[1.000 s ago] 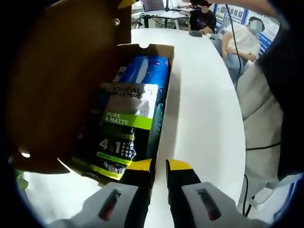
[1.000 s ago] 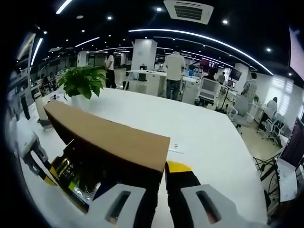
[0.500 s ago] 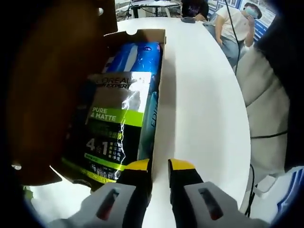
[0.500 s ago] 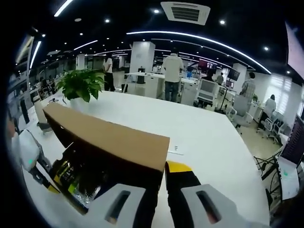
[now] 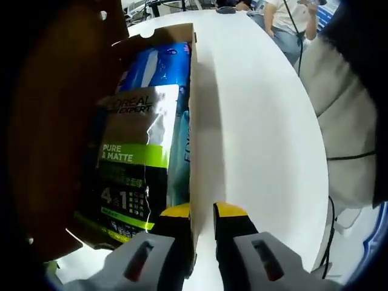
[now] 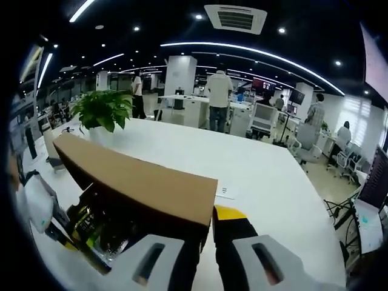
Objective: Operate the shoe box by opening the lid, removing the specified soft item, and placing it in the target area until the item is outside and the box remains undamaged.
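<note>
My left hand-held gripper (image 5: 199, 213) pinches the side wall of the shoe box (image 5: 193, 121) on the white tabletop (image 5: 260, 121) — a dark L'Oreal pouch (image 5: 133, 163) lies inside over blue packs (image 5: 159, 63). My right hand-held gripper (image 6: 206, 219) pinches the raised lid (image 6: 139, 182) — held open.

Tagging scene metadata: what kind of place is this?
Most likely a big open-plan office or lab. The right gripper view shows a long white table with a potted plant, ceiling strip lights, and people standing at workstations beyond.
</note>
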The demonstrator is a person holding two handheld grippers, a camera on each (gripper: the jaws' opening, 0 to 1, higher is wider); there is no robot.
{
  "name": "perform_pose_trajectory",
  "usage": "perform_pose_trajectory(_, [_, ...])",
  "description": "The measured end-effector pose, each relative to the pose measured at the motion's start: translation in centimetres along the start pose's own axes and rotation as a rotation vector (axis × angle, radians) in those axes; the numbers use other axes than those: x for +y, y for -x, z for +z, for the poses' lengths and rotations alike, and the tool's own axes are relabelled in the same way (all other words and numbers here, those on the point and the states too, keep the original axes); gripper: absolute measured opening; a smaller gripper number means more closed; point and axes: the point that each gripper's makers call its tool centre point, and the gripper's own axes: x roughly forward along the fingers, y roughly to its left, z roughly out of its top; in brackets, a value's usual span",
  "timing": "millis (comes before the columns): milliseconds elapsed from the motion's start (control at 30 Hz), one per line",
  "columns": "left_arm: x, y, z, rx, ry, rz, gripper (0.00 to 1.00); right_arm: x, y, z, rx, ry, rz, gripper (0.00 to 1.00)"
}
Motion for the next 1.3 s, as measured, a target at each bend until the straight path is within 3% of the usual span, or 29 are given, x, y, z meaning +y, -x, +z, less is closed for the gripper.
perform_pose_trajectory(533, [0.4,-2.6,-0.5,0.08,-0.004,0.039,0.07,0.2,-0.5,0.3,0.007,0.064,0.022,0.06])
perform_pose_trajectory(600, [1.0,-2.3,-0.5,0.079,0.002,0.063,0.01,0.2,-0.4,0.3,0.004,0.078,0.034,0.06])
perform_pose_trajectory(1133, [1.0,-2.3,-0.5,0.066,0.005,0.049,0.01,0.3,-0.4,0.2,-0.002,0.003,0.03,0.08])
perform_pose_trajectory(1300, [1.0,-2.3,-0.5,0.068,0.009,0.051,0.01,0.3,-0.7,0.3,-0.012,0.042,-0.005,0.07])
